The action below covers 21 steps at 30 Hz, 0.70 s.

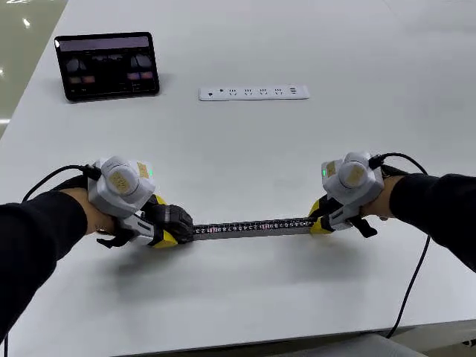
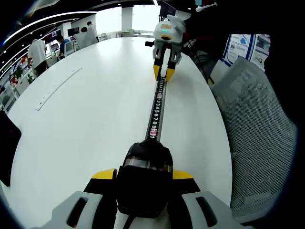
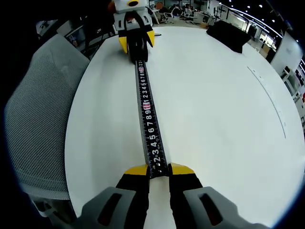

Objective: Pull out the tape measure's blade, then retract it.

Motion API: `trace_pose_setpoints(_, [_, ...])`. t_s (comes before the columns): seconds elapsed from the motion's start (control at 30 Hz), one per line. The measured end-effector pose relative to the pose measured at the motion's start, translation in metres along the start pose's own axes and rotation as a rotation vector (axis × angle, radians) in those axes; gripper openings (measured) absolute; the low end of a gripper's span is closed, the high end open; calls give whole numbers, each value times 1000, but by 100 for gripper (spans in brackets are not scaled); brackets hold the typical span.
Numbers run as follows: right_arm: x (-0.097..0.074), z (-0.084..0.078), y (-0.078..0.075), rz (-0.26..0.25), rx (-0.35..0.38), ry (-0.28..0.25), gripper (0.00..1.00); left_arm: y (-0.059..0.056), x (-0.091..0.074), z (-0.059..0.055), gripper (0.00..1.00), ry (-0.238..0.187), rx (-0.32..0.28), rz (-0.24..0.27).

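Our left gripper (image 2: 143, 174) clamps the case (image 2: 144, 191); our right gripper (image 3: 156, 169) pinches the blade (image 3: 145, 105) tip. Between them we see the blade stretched flat (numbers up) on the table (image 3: 214, 95), with a power strip (image 1: 253, 92) and tablet (image 1: 107, 65) well beyond.

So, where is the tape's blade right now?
In the head view the blade stretches across the table between the case in the left gripper and the right gripper.

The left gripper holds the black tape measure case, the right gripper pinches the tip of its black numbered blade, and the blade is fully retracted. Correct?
No: the black numbered blade is pulled out, running from the black case in the left gripper to the right gripper; the head view shows it.
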State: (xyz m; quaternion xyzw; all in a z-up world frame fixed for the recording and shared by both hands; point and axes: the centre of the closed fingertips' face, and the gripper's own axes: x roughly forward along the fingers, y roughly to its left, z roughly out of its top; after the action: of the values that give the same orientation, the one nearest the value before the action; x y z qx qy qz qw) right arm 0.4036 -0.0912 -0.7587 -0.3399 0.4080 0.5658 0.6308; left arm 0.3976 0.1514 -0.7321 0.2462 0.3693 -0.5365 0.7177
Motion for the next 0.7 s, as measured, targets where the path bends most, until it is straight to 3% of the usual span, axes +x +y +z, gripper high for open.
trace_pose_setpoints(0.23, [2,0,-1,-1,-52,28,12,1,1,1,37,14,16,1])
trace_pose_setpoints(0.43, [1,0,0,-12,-16,-28,12,1,-1,1,38,8,13,15])
trace_pose_setpoints(0.53, [2,1,0,-22,-4,-37,12,2,-3,0,37,4,-7,22])
trace_pose_setpoints(0.6, [2,0,0,-30,-8,-36,13,4,-8,-8,38,43,-56,29])
trace_pose_setpoints(0.67, [2,1,1,-40,2,-39,13,9,-11,-8,43,24,-44,62])
trace_pose_setpoints(0.7, [1,1,-1,-47,9,-42,13,11,-13,-9,46,23,-69,75])
